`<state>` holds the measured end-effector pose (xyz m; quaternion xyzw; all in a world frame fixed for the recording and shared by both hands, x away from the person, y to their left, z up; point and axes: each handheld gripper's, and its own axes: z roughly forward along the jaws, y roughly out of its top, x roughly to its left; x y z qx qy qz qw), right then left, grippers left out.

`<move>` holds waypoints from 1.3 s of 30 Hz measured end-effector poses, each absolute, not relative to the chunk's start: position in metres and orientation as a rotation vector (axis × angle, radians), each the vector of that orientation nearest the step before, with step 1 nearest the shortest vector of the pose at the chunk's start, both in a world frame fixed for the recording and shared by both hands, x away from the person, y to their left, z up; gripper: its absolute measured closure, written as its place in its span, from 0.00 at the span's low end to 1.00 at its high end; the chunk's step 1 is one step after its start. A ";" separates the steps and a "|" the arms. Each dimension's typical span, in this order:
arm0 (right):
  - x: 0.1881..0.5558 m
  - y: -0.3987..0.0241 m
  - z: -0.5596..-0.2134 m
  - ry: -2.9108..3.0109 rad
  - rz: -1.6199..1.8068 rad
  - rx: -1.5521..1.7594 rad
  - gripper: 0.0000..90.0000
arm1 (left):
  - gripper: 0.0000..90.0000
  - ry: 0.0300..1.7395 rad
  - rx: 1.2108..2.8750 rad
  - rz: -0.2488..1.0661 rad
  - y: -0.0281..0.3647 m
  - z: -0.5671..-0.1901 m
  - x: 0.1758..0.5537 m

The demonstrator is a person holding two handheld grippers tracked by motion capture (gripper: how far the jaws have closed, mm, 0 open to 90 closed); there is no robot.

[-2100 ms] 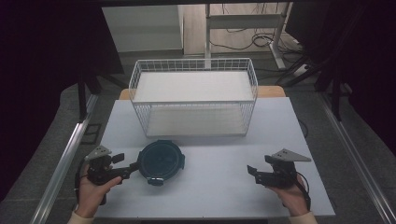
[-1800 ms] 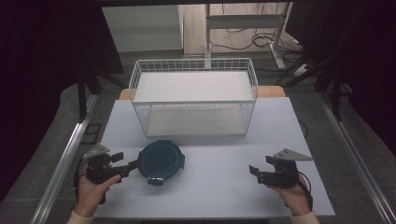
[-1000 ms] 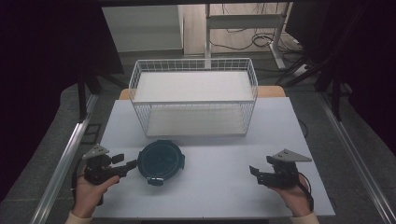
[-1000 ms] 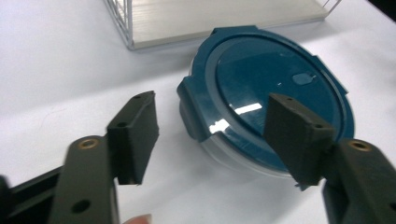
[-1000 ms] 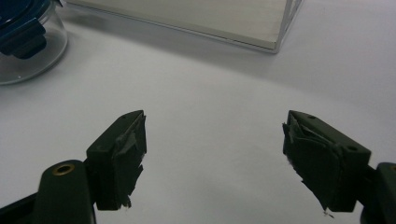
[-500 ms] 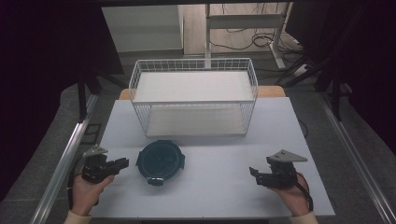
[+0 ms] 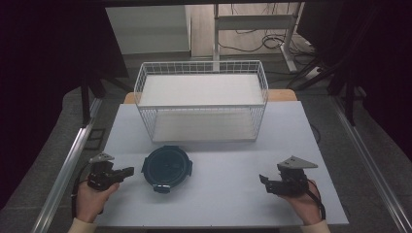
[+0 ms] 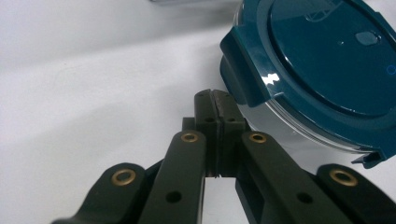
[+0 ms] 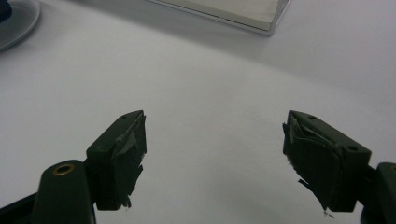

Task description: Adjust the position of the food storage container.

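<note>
Left gripper point(image 7: 127, 172) jaws pressed together, empty, near table's point(image 7: 228, 204) front-left corner, just beside teal-lidded round container point(image 7: 166, 167). Right gripper point(image 7: 263, 179) jaws wide, empty, near front-right corner. Wire basket point(image 7: 201, 102) at far edge

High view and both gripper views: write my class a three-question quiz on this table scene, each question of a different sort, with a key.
1. True or false: the left gripper is shut on the teal lidded container.
2. Which gripper is open? A) left B) right
3. Fill in: behind the container stands a white wire ____.

Key: 1 false, it is shut on nothing, beside the container. 2 B. 3 basket.
</note>
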<state>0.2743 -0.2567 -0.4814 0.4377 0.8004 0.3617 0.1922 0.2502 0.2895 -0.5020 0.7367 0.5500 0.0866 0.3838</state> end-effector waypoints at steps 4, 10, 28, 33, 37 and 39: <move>0.274 -0.256 -0.482 2.249 1.010 1.224 0.23 | 1.00 1.389 1.882 0.193 0.287 -0.505 0.252; 0.275 -0.255 -0.484 2.257 0.994 1.229 0.23 | 1.00 1.381 1.898 0.164 0.282 -0.510 0.255; 0.277 -0.257 -0.483 2.249 0.980 1.244 0.23 | 1.00 1.390 1.908 0.173 0.272 -0.513 0.261; 0.277 -0.258 -0.483 2.248 0.978 1.251 0.23 | 1.00 1.394 1.898 0.163 0.272 -0.513 0.261; 0.277 -0.258 -0.483 2.248 0.978 1.250 0.23 | 1.00 1.400 1.896 0.173 0.270 -0.513 0.260; 0.277 -0.257 -0.483 2.247 0.979 1.250 0.23 | 1.00 1.402 1.895 0.178 0.269 -0.513 0.260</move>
